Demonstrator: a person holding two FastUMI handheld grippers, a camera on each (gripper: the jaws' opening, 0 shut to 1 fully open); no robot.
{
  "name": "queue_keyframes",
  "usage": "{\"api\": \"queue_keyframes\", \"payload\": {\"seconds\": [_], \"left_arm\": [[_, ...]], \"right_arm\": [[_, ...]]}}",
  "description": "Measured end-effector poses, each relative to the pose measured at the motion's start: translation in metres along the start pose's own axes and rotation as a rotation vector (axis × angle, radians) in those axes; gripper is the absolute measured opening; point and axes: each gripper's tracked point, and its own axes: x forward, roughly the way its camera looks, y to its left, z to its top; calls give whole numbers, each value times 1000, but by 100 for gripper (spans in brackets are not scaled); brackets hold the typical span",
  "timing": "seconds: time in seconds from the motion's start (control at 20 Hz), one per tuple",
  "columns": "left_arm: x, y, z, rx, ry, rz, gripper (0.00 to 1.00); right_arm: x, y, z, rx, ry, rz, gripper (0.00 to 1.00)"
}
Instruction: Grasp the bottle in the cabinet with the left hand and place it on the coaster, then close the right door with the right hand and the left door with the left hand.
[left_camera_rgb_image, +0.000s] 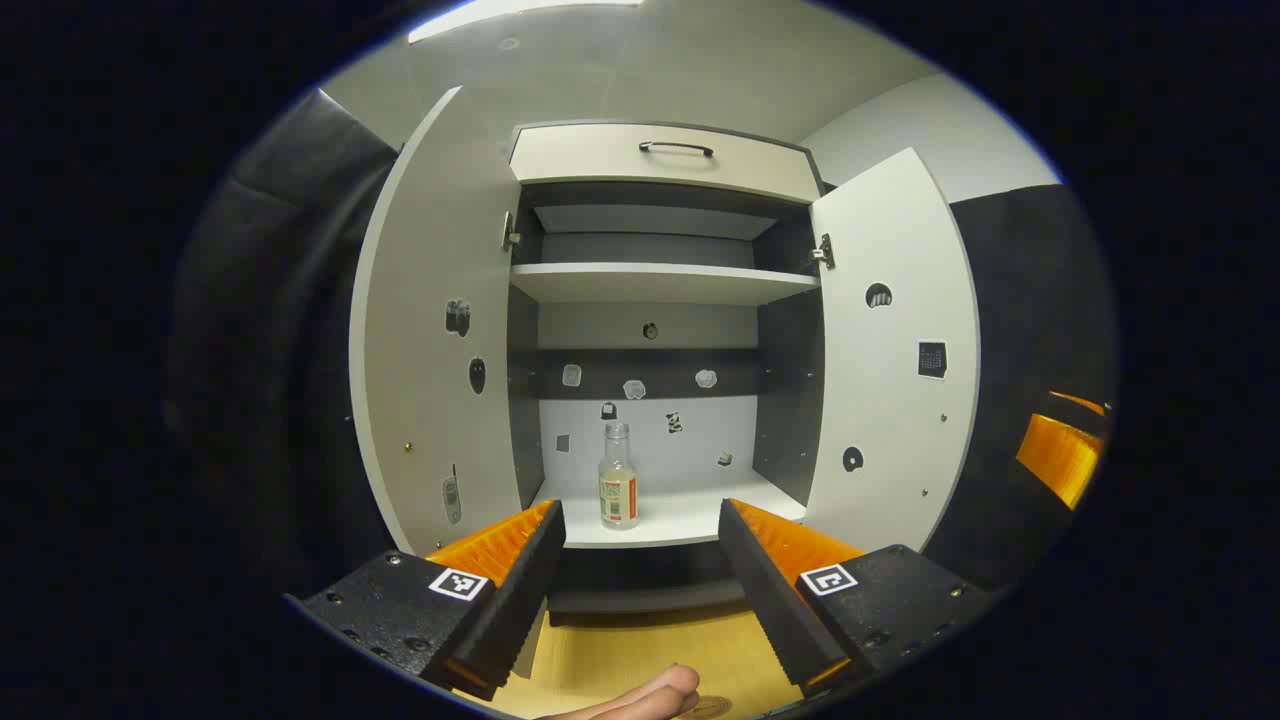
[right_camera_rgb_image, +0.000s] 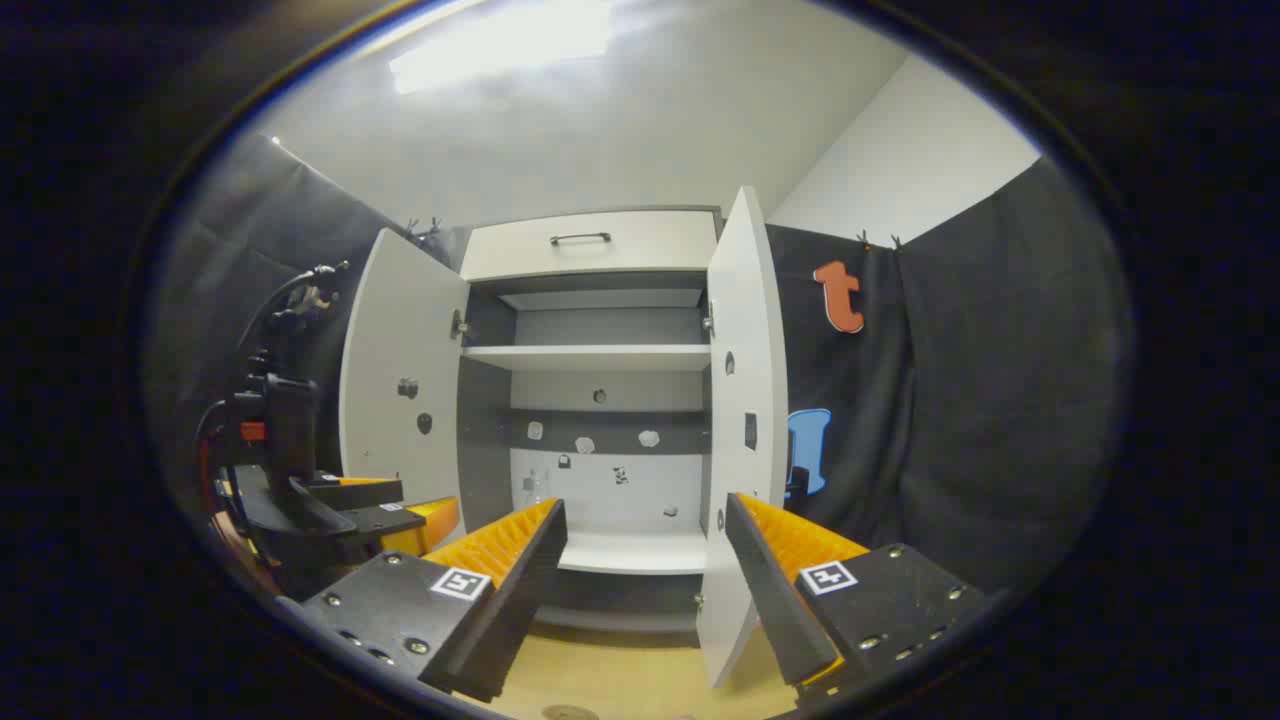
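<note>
Left gripper (left_camera_rgb_image: 640, 560), fingers apart, faces the clear glass bottle (left_camera_rgb_image: 618, 490) standing upright at twelve o'clock on the white cabinet's lower shelf (left_camera_rgb_image: 680, 525). Best to drive straight in and straddle its labelled body before closing. Right gripper (right_camera_rgb_image: 645, 565) waits with fingers spread.

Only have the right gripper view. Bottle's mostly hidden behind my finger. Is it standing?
Observer: Yes. In the left gripper view the bottle stands upright on the lower shelf, near its front edge.
Operator: Left gripper open or shut? Can't tell from here.
Observer: The left gripper is open. The bottle shows in the gap between its fingers, farther off and untouched.
Operator: Anything under that gripper?
Observer: A person's hand shows at the bottom edge of that view, over the wooden tabletop.
</note>
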Motion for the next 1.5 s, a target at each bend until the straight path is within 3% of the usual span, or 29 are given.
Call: {"api": "queue_keyframes", "payload": {"seconds": [0.75, 1.15, 1.5], "left_arm": [[64, 3, 2, 25, -28, -29, 98], [146, 17, -16, 69, -48, -6, 98], [220, 14, -68, 9, 19, -11, 98]], "right_arm": [[43, -1, -6, 10, 21, -28, 96], [71, 3, -3, 20, 1, -43, 96], [89, 28, -8, 21, -5, -19, 96]]}}
